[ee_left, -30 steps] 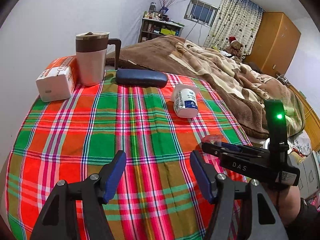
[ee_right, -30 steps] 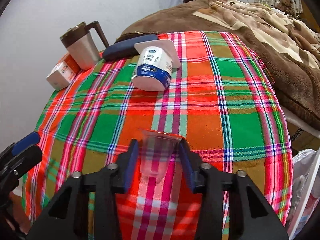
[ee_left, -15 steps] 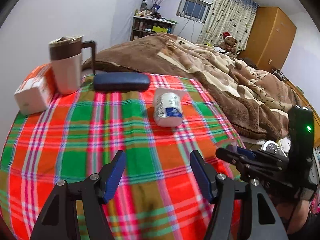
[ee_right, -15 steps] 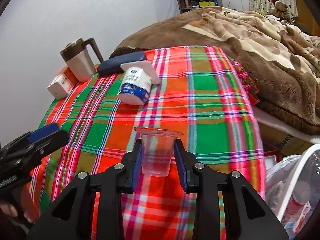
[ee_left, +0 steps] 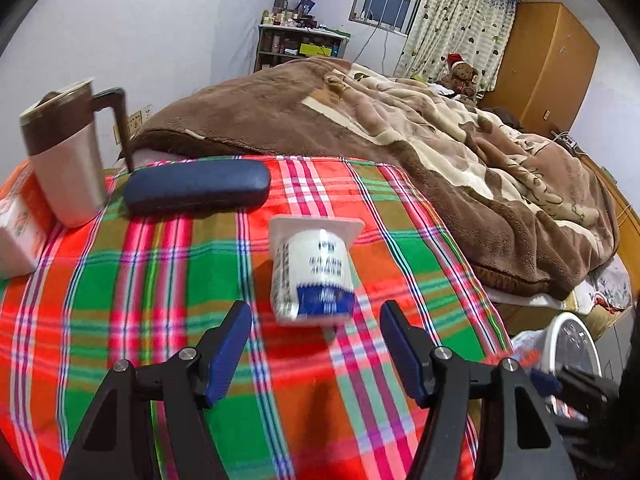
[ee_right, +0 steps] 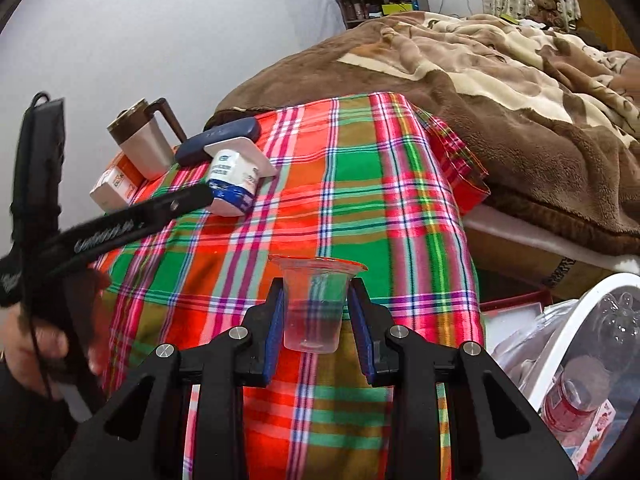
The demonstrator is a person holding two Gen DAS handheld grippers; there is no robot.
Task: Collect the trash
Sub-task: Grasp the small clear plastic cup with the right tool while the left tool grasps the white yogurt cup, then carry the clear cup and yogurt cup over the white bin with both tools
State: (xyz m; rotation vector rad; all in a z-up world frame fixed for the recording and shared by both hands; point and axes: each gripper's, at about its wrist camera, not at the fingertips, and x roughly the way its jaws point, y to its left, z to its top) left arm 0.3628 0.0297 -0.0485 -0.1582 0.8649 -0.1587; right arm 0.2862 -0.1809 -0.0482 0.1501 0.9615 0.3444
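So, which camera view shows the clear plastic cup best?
The right wrist view: the clear plastic cup sits upright between the pads of the right gripper, which is shut on it, rim and base both visible. The left wrist view shows almost nothing of it, perhaps a blurred red edge at lower right.

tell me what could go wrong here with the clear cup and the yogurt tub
The right gripper pinches the thin clear plastic cup; it may buckle or slip before reaching the white bin. The open left gripper could push the tipped yogurt tub so it rolls away.
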